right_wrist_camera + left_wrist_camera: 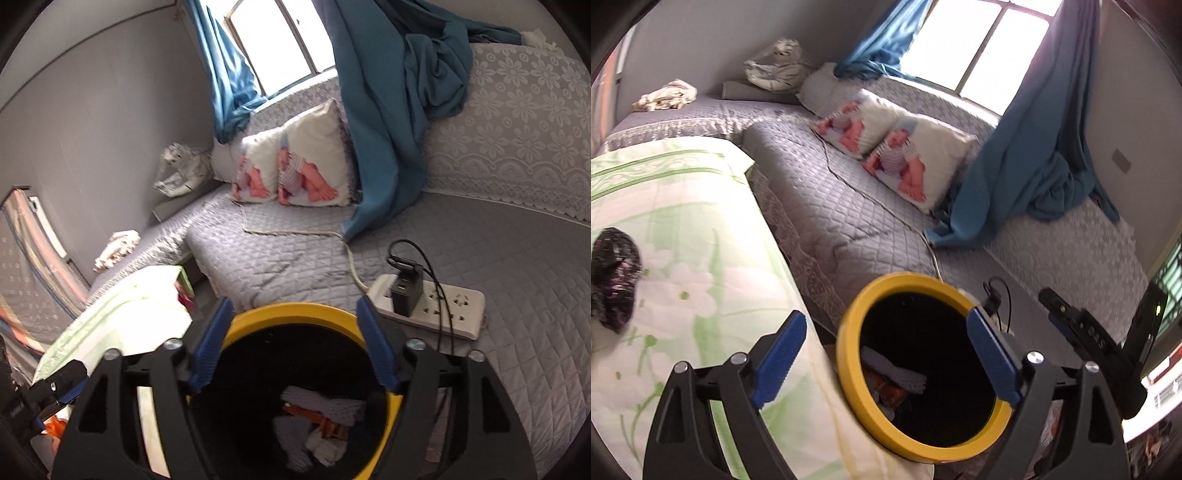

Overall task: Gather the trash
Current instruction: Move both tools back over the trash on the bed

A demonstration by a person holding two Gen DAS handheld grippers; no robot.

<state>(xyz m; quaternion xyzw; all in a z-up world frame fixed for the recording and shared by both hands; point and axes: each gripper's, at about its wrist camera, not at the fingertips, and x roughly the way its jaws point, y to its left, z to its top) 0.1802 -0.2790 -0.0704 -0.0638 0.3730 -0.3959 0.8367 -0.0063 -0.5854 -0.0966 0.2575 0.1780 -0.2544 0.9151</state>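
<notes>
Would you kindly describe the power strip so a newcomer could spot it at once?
Start at the grey quilted bed. Just beyond the yellow-rimmed bin lies the power strip. It is the only white plastic bar there, with a black charger plugged in.

The mouth of the yellow-rimmed bin gapes unobstructed from above, its black inside only partly filled with crumpled trash at the bottom. On one side the bench under a green floral cloth crowds right against the rim, and a dark patterned bundle lies on it. On the other, a power strip with plugged charger and looping black cable sits just beside the rim on the quilted sofa, whose middle stays bare.
</notes>
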